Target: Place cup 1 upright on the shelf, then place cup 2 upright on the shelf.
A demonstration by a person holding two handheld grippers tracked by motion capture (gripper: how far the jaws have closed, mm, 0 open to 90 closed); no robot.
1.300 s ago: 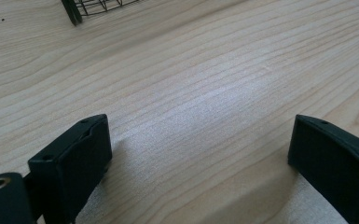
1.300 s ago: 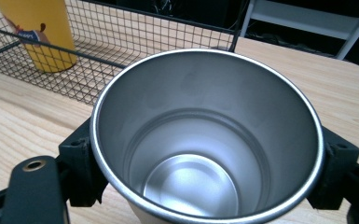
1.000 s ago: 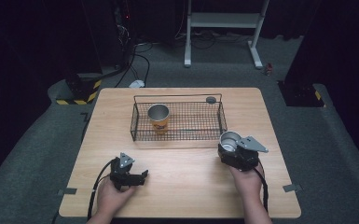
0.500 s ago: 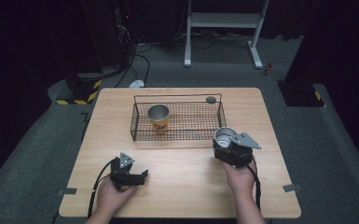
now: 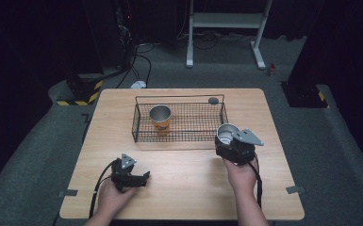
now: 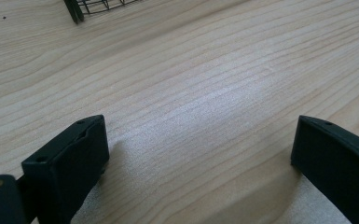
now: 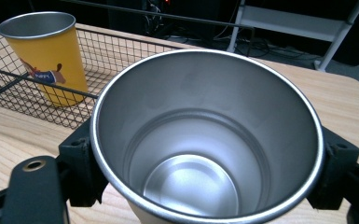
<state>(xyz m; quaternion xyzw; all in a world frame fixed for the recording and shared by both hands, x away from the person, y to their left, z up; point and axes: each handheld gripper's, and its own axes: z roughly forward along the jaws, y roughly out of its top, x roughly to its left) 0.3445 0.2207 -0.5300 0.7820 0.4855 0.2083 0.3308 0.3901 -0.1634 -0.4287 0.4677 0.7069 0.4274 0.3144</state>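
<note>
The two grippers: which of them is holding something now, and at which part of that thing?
The right gripper holds a steel cup upright, its jaws clamped on opposite sides of the wall just below the rim. The left gripper holds nothing; its jaws stand open.

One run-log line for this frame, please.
right gripper: shut on steel cup, near wire basket | left gripper: open, nothing between fingers, jaws just opened | yellow cup: upright in basket

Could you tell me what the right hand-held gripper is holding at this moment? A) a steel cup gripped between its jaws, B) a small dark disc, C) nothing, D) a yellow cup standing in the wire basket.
A: the right hand-held gripper has its jaws pressed on either side of the steel cup, beside the wire basket, while the yellow cup stands inside it.
</note>
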